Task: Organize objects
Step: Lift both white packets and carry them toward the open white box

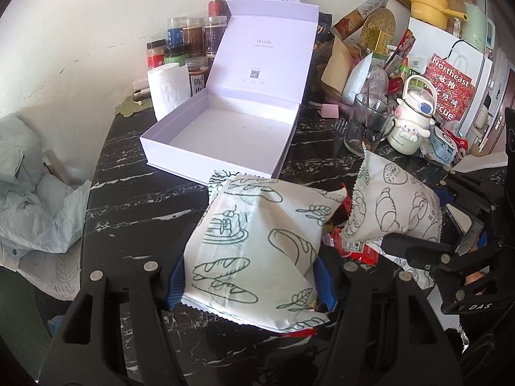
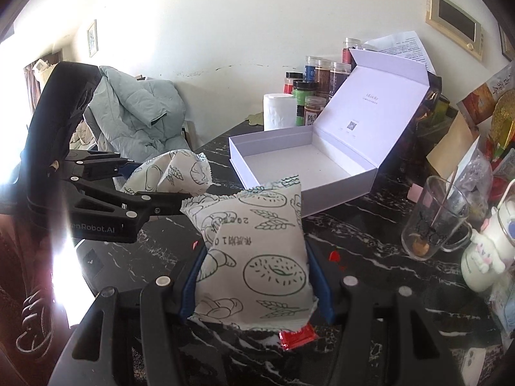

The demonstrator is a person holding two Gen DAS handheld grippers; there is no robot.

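The left gripper (image 1: 251, 276) is clamped on a white snack pack (image 1: 254, 251) printed with bread drawings, its blue pads pressing both sides. The right gripper (image 2: 254, 276) is clamped on a second pack (image 2: 257, 251) in the same way. Both packs are held above the black marble table (image 1: 135, 199), near each other. Behind them an open white box (image 1: 225, 135) stands empty on the table, with its lid upright. A glass mug (image 1: 370, 125) stands to the right of the box.
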